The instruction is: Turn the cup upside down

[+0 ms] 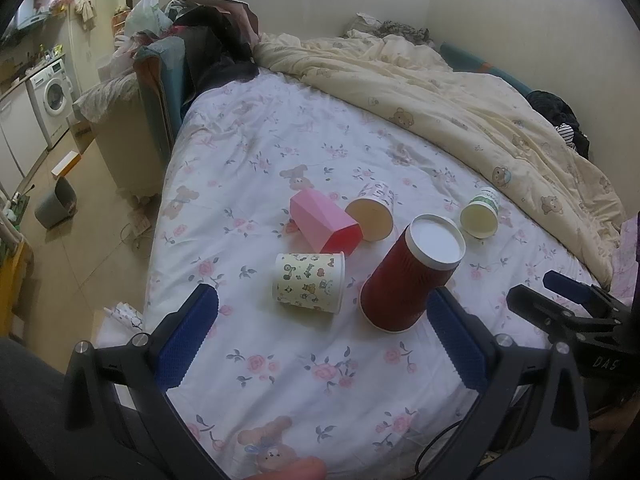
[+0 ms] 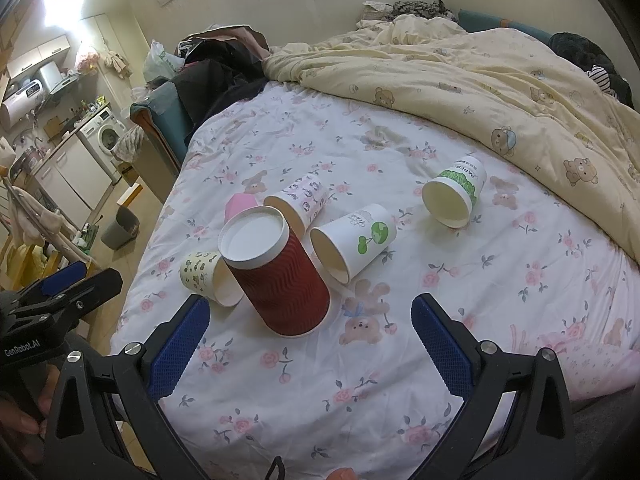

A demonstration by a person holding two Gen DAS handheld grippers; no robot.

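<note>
A red ribbed paper cup (image 1: 404, 276) (image 2: 276, 272) stands upside down on the floral bed sheet, its white base up. Around it several cups lie on their sides: a cartoon-print cup (image 1: 310, 282) (image 2: 208, 278), a pink cup (image 1: 324, 220) (image 2: 239, 202), a pink-patterned cup (image 1: 374, 210) (image 2: 298, 200), a green-banded cup (image 1: 482, 212) (image 2: 456, 192) and a white cup with a green drawing (image 2: 354, 242). My left gripper (image 1: 320, 340) is open and empty, just in front of the red cup. My right gripper (image 2: 308, 344) is open and empty, also just short of it.
A cream bear-print duvet (image 1: 460, 100) is bunched along the far right of the bed. Dark clothes and bags (image 1: 212, 40) pile at the head end. The bed's left edge drops to a tiled floor with a grey bin (image 1: 56, 204) and a washing machine (image 1: 50, 94).
</note>
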